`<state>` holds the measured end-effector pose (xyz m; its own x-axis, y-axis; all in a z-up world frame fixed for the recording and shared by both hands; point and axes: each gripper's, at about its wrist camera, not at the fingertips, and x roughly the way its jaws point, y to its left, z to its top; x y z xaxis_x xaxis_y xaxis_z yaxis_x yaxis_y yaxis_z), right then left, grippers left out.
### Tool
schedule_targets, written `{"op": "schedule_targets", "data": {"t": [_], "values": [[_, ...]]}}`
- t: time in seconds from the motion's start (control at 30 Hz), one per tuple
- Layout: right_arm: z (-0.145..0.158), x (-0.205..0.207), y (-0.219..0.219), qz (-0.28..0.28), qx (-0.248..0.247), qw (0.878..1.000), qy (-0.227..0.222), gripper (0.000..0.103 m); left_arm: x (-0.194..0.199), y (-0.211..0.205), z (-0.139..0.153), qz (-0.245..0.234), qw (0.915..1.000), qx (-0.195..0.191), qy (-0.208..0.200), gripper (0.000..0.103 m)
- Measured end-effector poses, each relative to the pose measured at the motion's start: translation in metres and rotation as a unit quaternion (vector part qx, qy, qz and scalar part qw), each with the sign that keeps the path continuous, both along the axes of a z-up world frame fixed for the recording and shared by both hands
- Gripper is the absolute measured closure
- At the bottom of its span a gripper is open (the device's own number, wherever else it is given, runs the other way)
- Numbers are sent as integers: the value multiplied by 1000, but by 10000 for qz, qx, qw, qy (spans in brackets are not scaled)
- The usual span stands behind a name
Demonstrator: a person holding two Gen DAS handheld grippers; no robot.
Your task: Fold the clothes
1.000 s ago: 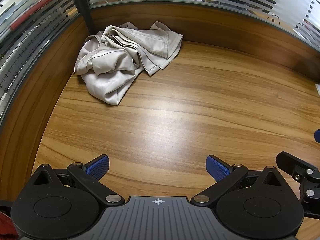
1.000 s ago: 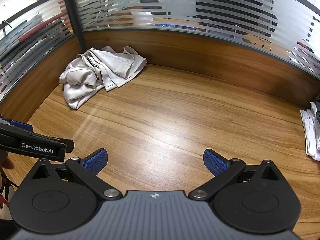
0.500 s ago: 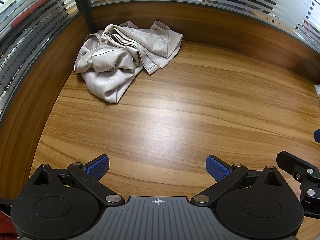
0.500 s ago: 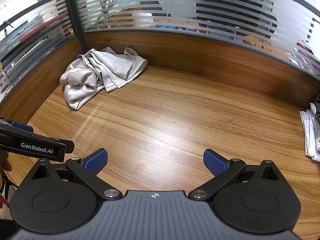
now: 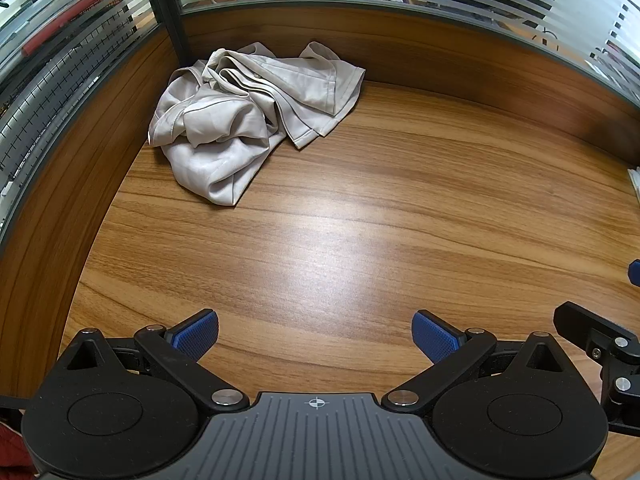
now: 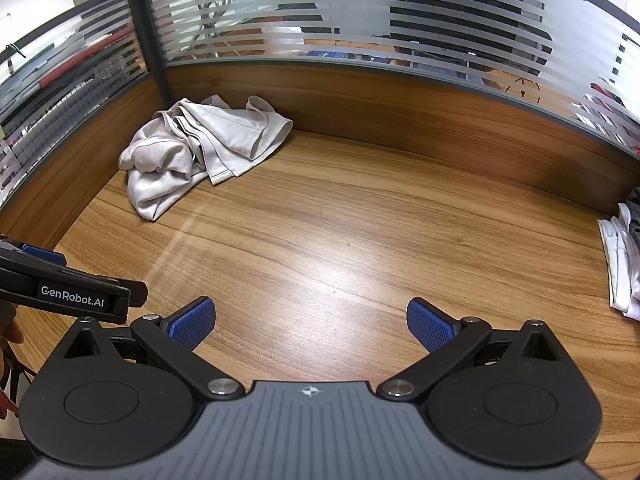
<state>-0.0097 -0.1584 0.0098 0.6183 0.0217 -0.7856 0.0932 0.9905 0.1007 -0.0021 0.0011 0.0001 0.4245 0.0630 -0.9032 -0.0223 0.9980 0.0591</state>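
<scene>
A crumpled beige shirt point(image 5: 256, 116) is seen bunched up in the upper left of both pics, in the desk point(image 5: 360, 232) corner, w/ the left gripper point(image 5: 315, 334) & right gripper point(image 6: 311, 322) held at the bottom, fingers wide apart, nothing gripped.

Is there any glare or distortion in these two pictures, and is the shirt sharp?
Left wrist view: a pale glare patch on the desk ahead of the open left gripper; the shirt is sharp; fisheye bends the partition into a curve.
Right wrist view: a similar glare before the open right gripper, with a faint streak toward the shirt; edges curve equally.
</scene>
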Motion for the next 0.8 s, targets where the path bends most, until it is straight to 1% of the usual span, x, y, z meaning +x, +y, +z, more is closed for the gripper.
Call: {"op": "schedule_targets", "data": {"t": [0.8], "values": [[-7, 2, 0, -50, 2, 10000, 37, 1, 0, 3, -2, 1, 10000, -44, 63, 0]]}}
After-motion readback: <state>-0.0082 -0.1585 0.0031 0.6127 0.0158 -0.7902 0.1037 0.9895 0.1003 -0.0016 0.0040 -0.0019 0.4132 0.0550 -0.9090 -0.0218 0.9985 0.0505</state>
